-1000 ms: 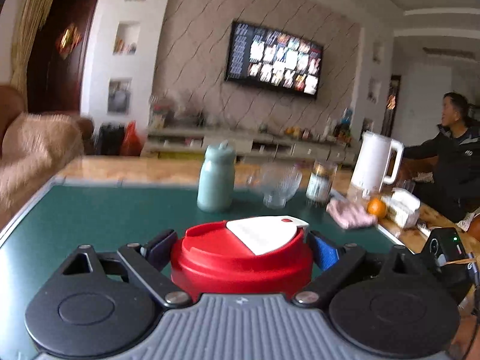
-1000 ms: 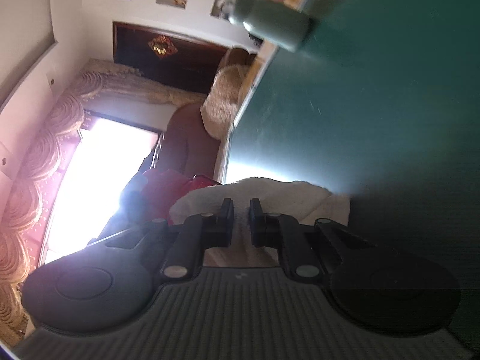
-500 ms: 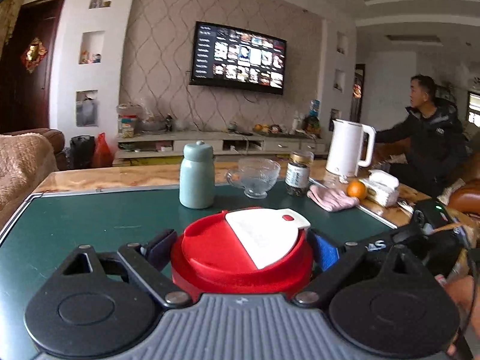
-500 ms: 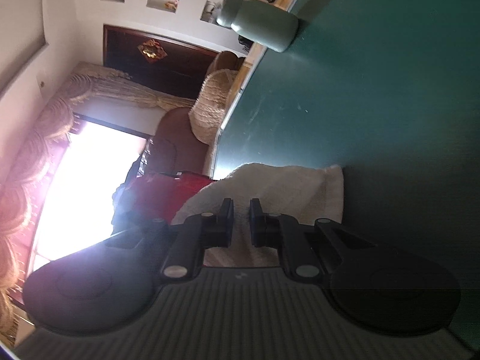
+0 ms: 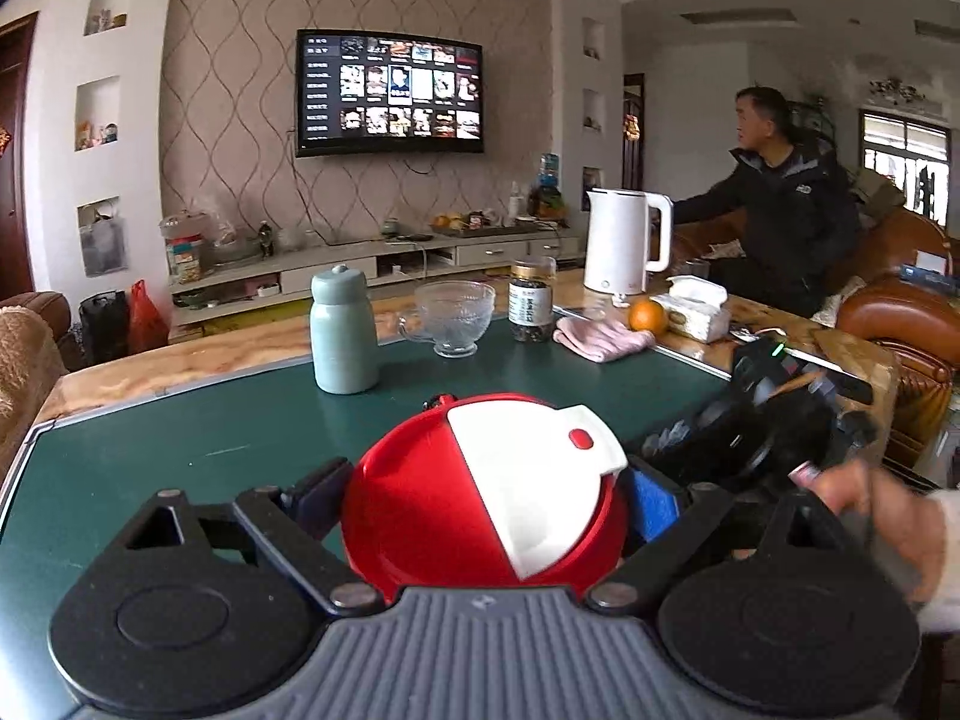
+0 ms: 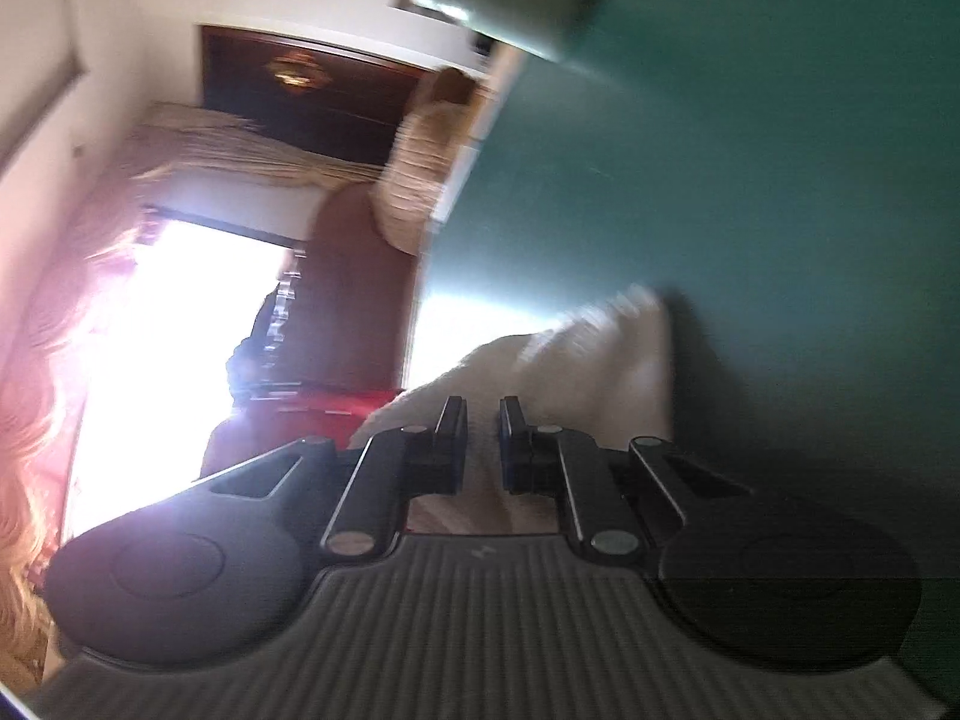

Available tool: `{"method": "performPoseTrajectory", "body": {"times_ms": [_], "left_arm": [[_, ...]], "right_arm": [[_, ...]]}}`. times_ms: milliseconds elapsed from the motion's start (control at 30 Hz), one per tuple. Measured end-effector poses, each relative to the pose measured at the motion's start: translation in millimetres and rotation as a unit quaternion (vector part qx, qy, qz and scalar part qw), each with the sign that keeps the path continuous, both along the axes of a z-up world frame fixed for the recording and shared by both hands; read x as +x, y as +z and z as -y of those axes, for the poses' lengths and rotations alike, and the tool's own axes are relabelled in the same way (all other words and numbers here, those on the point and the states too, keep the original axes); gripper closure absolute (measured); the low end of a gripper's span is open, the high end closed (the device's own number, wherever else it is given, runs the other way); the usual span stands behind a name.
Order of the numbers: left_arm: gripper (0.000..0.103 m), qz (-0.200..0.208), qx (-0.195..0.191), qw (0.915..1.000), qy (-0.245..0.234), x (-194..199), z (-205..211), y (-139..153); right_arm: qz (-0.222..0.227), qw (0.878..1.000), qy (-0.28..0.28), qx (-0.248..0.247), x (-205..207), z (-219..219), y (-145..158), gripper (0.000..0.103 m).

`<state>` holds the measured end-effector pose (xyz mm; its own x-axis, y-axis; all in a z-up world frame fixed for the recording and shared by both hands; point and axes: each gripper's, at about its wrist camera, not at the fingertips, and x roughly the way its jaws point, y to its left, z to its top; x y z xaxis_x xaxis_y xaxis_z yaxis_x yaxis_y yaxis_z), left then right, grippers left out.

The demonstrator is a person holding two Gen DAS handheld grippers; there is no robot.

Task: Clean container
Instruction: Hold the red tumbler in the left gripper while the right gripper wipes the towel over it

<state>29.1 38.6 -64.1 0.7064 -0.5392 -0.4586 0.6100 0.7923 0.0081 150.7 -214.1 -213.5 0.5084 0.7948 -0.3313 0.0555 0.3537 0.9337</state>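
My left gripper (image 5: 483, 492) is shut on a red container (image 5: 420, 516) with a red and white flip lid (image 5: 534, 474), held over the green table mat (image 5: 180, 444). Only the container's top shows; its body is hidden. My right gripper (image 6: 483, 438) is shut on a white cloth (image 6: 600, 354) that hangs beside the red container (image 6: 348, 408); this view is rolled sideways and blurred. The right gripper and the hand that holds it also show at the right of the left wrist view (image 5: 774, 414).
On the table's far side stand a pale green bottle (image 5: 343, 330), a glass bowl (image 5: 454, 315), a dark jar (image 5: 531, 303), a pink cloth (image 5: 600, 339), an orange (image 5: 647, 315), a tissue box (image 5: 699, 309) and a white kettle (image 5: 621, 246). A man (image 5: 780, 198) sits at the right.
The left wrist view has swung so the table and room shifted, with the container still held. The right gripper with the cloth has moved and its view is now blurred.
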Motion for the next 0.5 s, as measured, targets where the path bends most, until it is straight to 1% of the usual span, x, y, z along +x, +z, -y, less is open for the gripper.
{"method": "performPoseTrajectory", "body": {"times_ms": [33, 67, 200, 233, 300, 400, 500], "left_arm": [[0.008, -0.001, 0.002, 1.0000, -0.003, -1, -1, 0], [0.008, -0.001, 0.004, 1.0000, -0.006, -2, -3, 0], [0.008, -0.004, 0.013, 0.9997, -0.018, -6, -9, 0], [0.008, -0.005, 0.016, 0.9997, -0.020, -7, -10, 0], [0.007, -0.006, 0.021, 0.9995, -0.022, -7, -10, 0], [0.007, -0.006, 0.027, 0.9993, -0.026, -8, -10, -2], [0.007, -0.006, 0.030, 0.9991, -0.028, -8, -9, 0]], "right_arm": [[-0.005, 1.000, -0.001, 0.007, -2, 1, -2, 0.090], [-0.001, 1.000, -0.001, 0.012, -4, 0, 1, 0.090], [0.047, 0.997, 0.013, 0.054, -9, -7, 23, 0.090], [0.049, 0.997, 0.016, 0.054, -7, -10, 25, 0.090], [0.043, 0.998, 0.015, 0.040, -3, -15, 23, 0.090], [0.016, 1.000, 0.005, 0.000, 2, -15, 7, 0.090], [0.007, 1.000, 0.004, -0.010, -2, -11, 2, 0.090]]}}
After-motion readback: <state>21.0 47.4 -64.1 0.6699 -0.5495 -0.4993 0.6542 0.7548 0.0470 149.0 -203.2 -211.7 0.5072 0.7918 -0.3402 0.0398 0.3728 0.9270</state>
